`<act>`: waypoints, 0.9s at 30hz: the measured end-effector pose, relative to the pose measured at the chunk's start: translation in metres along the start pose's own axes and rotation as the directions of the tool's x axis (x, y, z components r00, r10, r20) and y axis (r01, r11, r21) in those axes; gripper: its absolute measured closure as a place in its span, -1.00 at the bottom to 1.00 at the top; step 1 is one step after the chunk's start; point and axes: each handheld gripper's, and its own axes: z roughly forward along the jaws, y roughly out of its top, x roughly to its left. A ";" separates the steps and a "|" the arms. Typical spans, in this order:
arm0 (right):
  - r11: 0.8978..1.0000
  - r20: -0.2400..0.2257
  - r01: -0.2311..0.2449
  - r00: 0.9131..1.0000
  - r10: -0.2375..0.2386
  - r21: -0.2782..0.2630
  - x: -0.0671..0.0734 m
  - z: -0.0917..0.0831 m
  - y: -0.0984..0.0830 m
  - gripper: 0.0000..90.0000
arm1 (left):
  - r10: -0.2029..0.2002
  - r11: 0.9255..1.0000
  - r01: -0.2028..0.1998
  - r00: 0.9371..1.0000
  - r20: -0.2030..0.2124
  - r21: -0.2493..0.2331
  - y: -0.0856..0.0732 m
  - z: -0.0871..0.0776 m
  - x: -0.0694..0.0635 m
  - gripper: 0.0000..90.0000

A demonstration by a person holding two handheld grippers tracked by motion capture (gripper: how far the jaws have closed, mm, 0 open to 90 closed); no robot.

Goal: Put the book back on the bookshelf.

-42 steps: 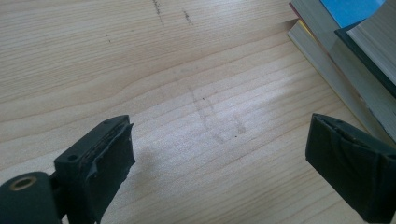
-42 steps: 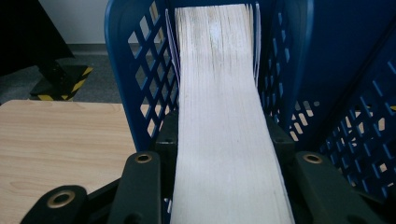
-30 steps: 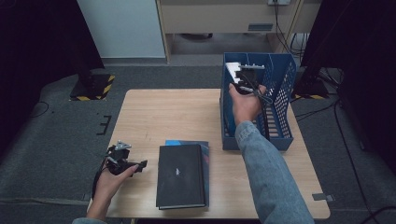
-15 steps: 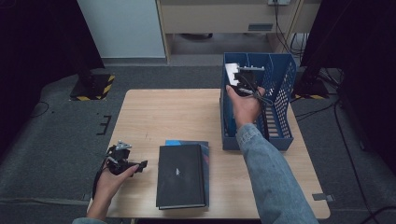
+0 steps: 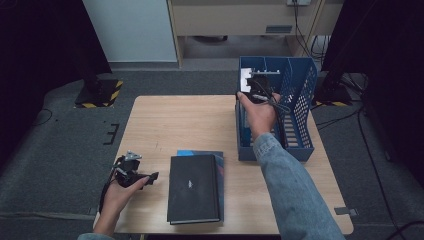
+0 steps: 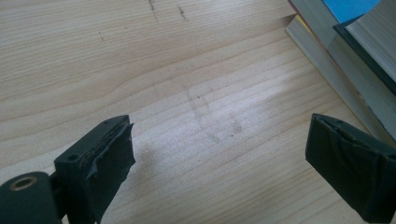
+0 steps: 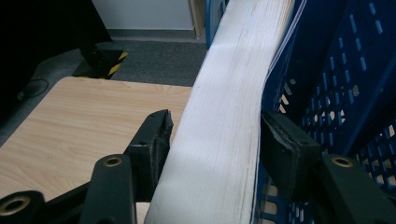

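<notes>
Releasing: right hand-held gripper [image 7: 212,140] jaws have just been opening around the upright book [image 7: 224,121] in the blue basket [image 5: 300,90]; left hand-held gripper [image 6: 219,172] open, idle beside the tabletop [image 5: 190,125] books.

Wooden table [image 5: 190,120], light grain, rectangular, standing on grey carpet; a few faint scuffs and pencil-like marks show on the bare top in my left gripper view. Item one: blue perforated file rack [image 5: 300,120], on my right-hand far part of the top, its outer side close to the table's right edge. Item two: stack of books [image 5: 196,187] lying flat near my edge, centre, a black-covered one uppermost with a blue cover showing beneath it. Near left corner: my left hand rests there.
</notes>
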 end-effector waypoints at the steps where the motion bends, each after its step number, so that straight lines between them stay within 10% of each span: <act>1: 1.000 0.000 0.001 1.000 -0.001 -0.001 0.000 0.000 0.000 -0.03 | 0.000 1.000 0.000 1.000 0.000 0.000 0.000 0.000 0.000 -0.84; 27: 0.995 -0.091 0.058 0.994 -0.065 -0.079 -0.015 -0.035 -0.031 -0.77 | 0.012 1.000 -0.012 1.000 -0.006 0.002 0.000 0.001 0.000 -0.85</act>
